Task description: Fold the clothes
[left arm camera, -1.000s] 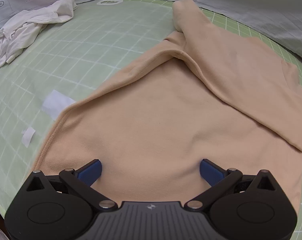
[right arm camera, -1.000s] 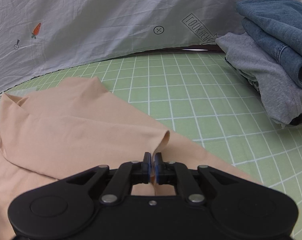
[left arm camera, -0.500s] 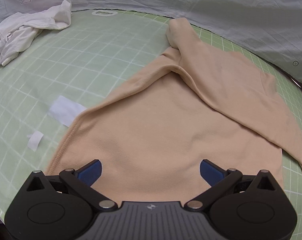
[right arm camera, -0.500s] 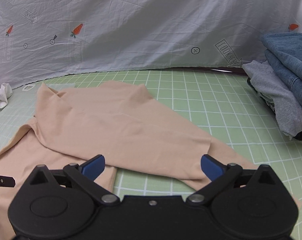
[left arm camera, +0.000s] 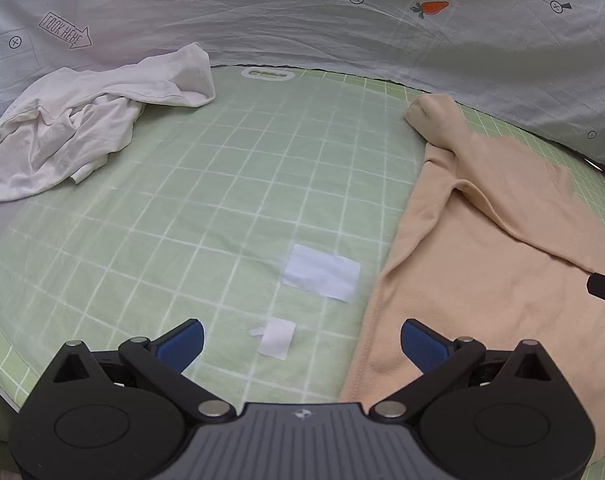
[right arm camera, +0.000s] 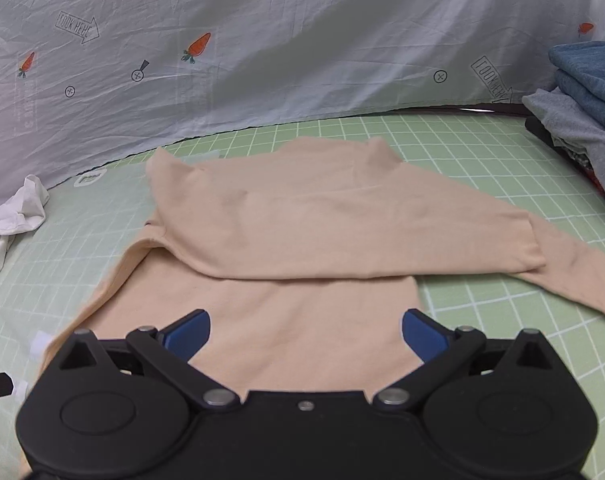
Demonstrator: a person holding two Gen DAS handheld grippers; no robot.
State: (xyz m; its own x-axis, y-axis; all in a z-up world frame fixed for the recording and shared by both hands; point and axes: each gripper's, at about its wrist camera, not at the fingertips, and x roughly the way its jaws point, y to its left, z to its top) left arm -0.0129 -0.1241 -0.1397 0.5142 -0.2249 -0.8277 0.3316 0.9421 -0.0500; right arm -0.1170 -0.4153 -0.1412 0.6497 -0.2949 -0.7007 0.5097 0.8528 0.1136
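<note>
Where folded, peach top [right arm camera: 302, 216] collar points backdrop-ward.

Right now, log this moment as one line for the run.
step: fold in progress | beige top: one side folded over | left gripper: open, empty | right gripper: open, empty

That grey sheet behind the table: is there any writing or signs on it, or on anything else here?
"LOOK HERE" inside an arrow, printed on the grey sheet: once in the left wrist view, twice in the right wrist view.
Fainter block lettering on the sheet: too blurred to read.
Carrots and circled crosses: pictures, no words.
Clothes and green mat: no writing visible.
</note>
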